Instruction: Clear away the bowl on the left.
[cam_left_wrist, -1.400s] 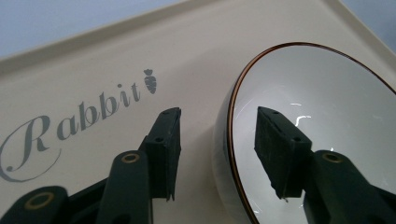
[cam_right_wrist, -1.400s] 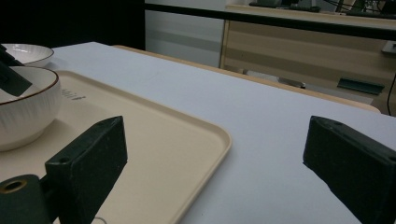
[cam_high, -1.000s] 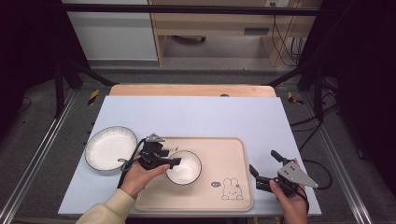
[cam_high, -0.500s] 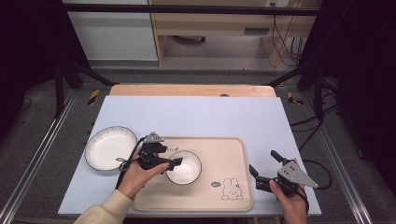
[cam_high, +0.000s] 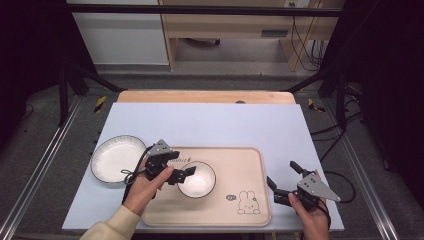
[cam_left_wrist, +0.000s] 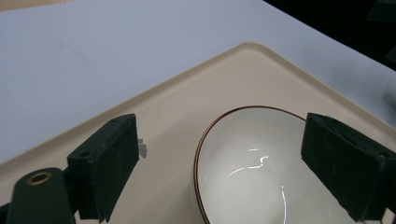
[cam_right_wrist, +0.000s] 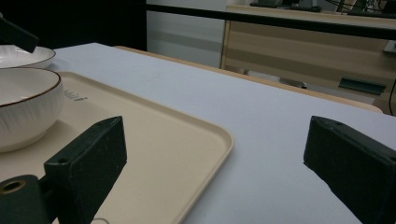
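High view count: two bowls, one tray, two grippers, two hands, one table.
Small bowl (cam_high: 197, 179): one, white with a thin brown rim, upright on the tray, in the tray's left half, nearer its front edge than its back edge.
Large bowl (cam_high: 118, 158): one, white, ribbed inside, upright on the table's pale sheet, just off the tray's left edge and apart from it.
Tray (cam_high: 240, 165): one, beige, with rounded corners, at the table's front edge, with one rabbit drawing (cam_high: 248, 202) near its front right corner.
Table (cam_high: 215, 125): one, covered by a pale blue-grey sheet, with a strip of bare wood showing along its back edge.
Left gripper (cam_high: 186, 173): one, held in the left hand (cam_high: 145, 186) over the tray's left edge; its jaws have just been opening and now stand spread, one on each side of the small bowl's left rim, pads clear of it.
Left gripper view: two black jaws stand apart; the small bowl's rim passes between them, and bare tray shows between the left jaw and the rim.
Right gripper (cam_high: 284, 180): one, held in the right hand (cam_high: 310, 212) at the table's front right corner, just off the tray's right edge; jaws spread wide, nothing between them.
Right gripper view: two jaws stand well apart over the tray's corner and the sheet; both bowls sit at the far left.
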